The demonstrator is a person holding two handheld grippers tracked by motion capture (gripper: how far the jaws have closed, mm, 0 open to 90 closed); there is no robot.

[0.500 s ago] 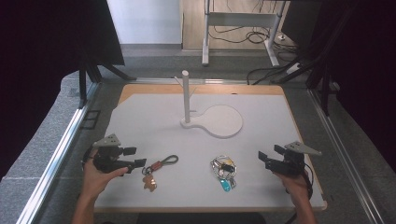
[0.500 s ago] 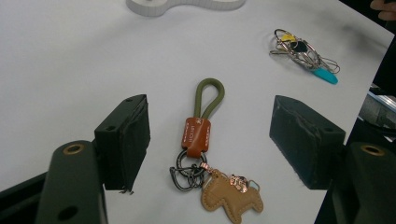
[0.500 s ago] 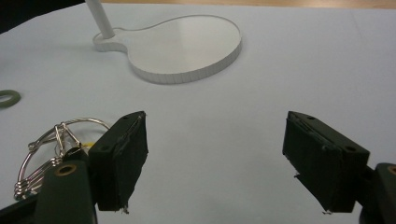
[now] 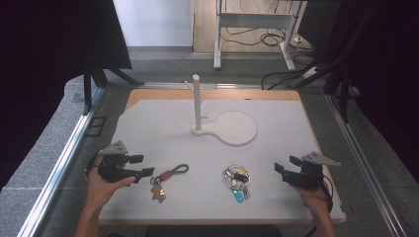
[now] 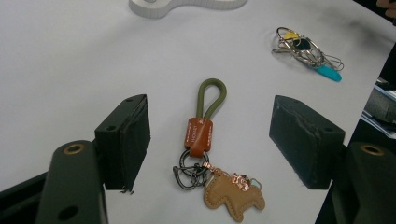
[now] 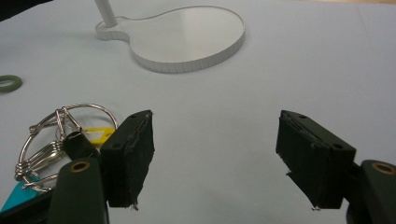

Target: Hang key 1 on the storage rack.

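The left gripper point(image 4: 141, 166) is held by the person's left hand point(image 4: 101, 185) at the near left part of the white board point(image 4: 163, 123). Its jaws stand wide apart and they hold nothing. In the left gripper view, the leather keychain point(image 5: 205, 144) lies on the board between the two jaws, without touching either of them. This keychain has a green cord loop, a brown leather strap, some dark rings and a small tan leather horse. In the high view the keychain point(image 4: 168, 178) lies just to the right of the left gripper.

The right gripper point(image 4: 282, 168) is held by the person's right hand point(image 4: 314, 195) at the near right part of the board. Its jaws are also wide open and empty. The bunch of keys point(image 4: 236, 180) lies on the board to the left of this gripper, a little apart from it. It has metal rings, a yellow tag, a black piece and a blue tag. In the right gripper view the bunch point(image 6: 60, 137) is beside and partly behind the left jaw, outside the gap.

A white stand point(image 4: 225, 127) with an upright pole and a flat round base is on the middle of the board, well apart from both grippers.
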